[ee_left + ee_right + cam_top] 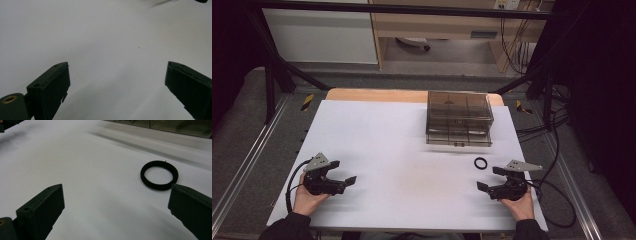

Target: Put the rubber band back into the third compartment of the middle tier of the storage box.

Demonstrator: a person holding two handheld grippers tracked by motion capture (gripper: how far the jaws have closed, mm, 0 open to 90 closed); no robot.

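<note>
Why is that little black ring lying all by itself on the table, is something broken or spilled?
Nothing looks broken or spilled. The small black ring lies flat on the white table, apart from the smoky clear plastic drawer box, whose drawers look shut.

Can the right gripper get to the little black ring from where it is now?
Probably yes. The right gripper has its jaws wide open, and the black ring lies flat on the white table close ahead of it, with nothing between them.

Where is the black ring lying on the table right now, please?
In the high view the black ring lies flat on the white table, on the right side, just ahead of the open right gripper and nearer the person than the smoky drawer box, touching neither.
</note>
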